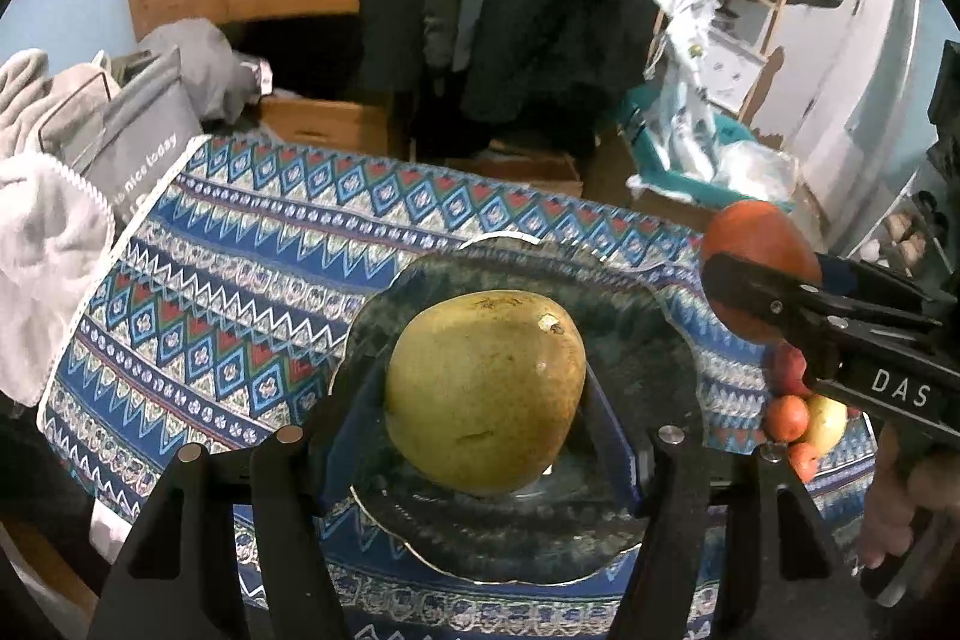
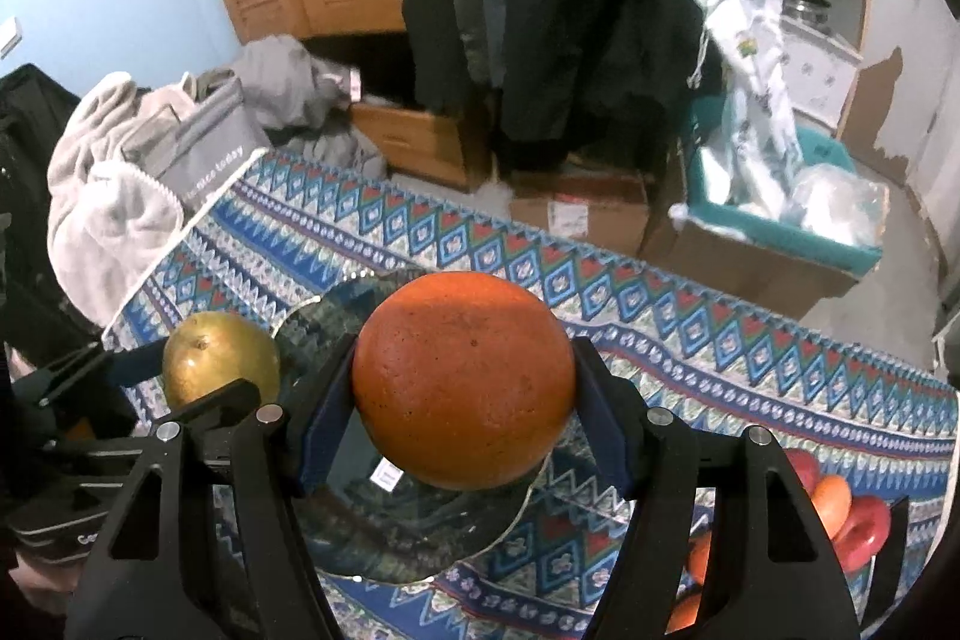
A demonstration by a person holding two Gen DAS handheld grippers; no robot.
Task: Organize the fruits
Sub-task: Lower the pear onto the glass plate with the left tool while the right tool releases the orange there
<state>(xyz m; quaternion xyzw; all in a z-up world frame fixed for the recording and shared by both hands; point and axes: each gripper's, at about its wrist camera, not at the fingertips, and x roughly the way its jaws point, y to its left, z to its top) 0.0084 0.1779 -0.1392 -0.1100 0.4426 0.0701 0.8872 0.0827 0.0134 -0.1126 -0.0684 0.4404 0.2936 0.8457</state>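
Observation:
My left gripper (image 1: 486,394) is shut on a big yellow-green fruit (image 1: 486,391), held just above a dark glass plate (image 1: 636,334) on the patterned cloth. My right gripper (image 2: 465,388) is shut on a large orange fruit (image 2: 462,379), above the same plate (image 2: 324,334). In the left wrist view the orange fruit (image 1: 759,244) and the right gripper (image 1: 765,280) hang over the plate's right side. In the right wrist view the yellow-green fruit (image 2: 219,364) shows at the left, with a left finger (image 2: 222,403) against it.
Several small red, orange and yellow fruits (image 1: 801,415) lie on the blue patterned cloth (image 1: 240,280) to the right of the plate, also seen as fruits (image 2: 840,508). Towels and a grey bag (image 1: 138,130) sit at the left edge. Cardboard boxes (image 2: 582,208) stand beyond the table.

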